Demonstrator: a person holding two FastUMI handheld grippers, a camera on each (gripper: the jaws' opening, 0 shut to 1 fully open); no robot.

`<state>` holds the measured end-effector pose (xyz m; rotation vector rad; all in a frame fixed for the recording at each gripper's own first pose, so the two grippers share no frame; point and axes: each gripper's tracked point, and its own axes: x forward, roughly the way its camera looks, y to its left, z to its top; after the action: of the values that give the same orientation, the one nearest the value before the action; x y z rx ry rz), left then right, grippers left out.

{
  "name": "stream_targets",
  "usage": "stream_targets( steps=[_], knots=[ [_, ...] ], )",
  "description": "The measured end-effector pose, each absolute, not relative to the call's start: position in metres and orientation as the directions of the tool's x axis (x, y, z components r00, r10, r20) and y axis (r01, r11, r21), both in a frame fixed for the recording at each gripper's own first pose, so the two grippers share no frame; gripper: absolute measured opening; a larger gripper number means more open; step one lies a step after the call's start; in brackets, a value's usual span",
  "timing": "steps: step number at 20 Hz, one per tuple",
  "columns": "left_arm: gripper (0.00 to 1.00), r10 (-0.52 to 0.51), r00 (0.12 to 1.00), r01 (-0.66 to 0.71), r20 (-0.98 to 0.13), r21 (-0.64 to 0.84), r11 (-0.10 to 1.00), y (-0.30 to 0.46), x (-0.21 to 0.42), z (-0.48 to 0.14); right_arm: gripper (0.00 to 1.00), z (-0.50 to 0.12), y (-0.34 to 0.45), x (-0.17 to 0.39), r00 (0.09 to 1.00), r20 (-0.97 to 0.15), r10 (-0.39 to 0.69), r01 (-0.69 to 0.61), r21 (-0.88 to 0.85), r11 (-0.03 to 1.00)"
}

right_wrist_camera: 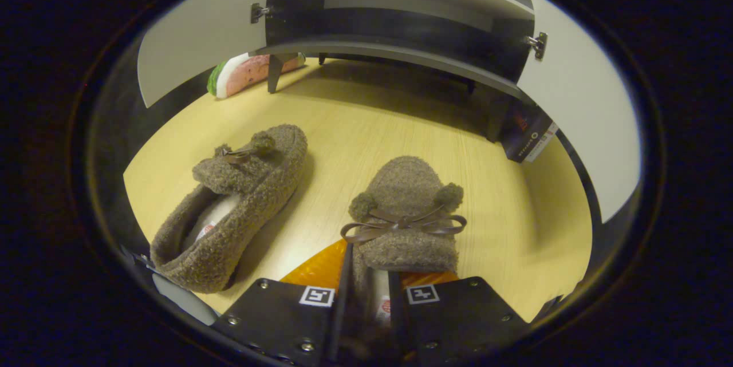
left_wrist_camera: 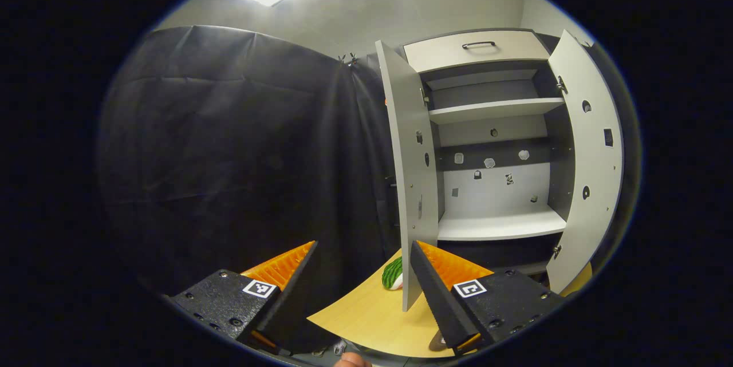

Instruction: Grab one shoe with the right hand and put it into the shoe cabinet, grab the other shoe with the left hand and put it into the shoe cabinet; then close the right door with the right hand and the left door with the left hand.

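Shoe cabinet [left_wrist_camera: 492, 143] has both doors swung wide, shelves bare. Right gripper [right_wrist_camera: 366, 304] jaws clamped on the heel of the right slipper [right_wrist_camera: 404, 212], on the wooden floor; left slipper [right_wrist_camera: 232, 206] lies beside it. Left gripper [left_wrist_camera: 361, 292] jaws apart, holding nothing.

Left gripper [left_wrist_camera: 362, 275] held open before the shoe cabinet [left_wrist_camera: 492, 143]

Both doors stand wide, left door [left_wrist_camera: 411, 184] and right door [left_wrist_camera: 590, 155]; shelves bare; a drawer [left_wrist_camera: 475, 49] on top; a watermelon-patterned item [left_wrist_camera: 393, 274] lies on the wooden table [left_wrist_camera: 372, 315].
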<state>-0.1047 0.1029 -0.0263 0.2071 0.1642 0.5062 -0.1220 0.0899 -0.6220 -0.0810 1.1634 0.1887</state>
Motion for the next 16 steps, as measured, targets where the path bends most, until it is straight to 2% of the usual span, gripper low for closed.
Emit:
stream_targets(
  steps=[1, 3, 11, 16],
  knots=[
    [0.97, 0.493, 0.863, -0.46, -0.11, 0.23, 0.857, 0.101, -0.104, -0.028, 0.31, -0.619, 0.092, -0.122, 0.392, -0.914, 0.1, -0.197, 0.023, 0.98],
    [0.98, 0.488, 0.864, -0.456, -0.12, 0.22, 0.862, 0.098, -0.103, -0.032, 0.09, -0.618, 0.09, -0.121, 0.382, -0.92, 0.09, -0.22, 0.004, 0.975],
    [0.97, 0.463, 0.877, -0.433, -0.128, 0.204, 0.878, 0.078, -0.102, -0.039, 0.09, -0.577, 0.078, -0.097, 0.439, -0.883, 0.165, -0.158, 0.104, 0.982],
    [0.98, 0.446, 0.885, -0.42, -0.133, 0.189, 0.888, 0.059, -0.103, -0.048, 0.08, -0.527, 0.067, -0.074, 0.503, -0.834, 0.226, -0.155, 0.171, 0.973]
  ],
)
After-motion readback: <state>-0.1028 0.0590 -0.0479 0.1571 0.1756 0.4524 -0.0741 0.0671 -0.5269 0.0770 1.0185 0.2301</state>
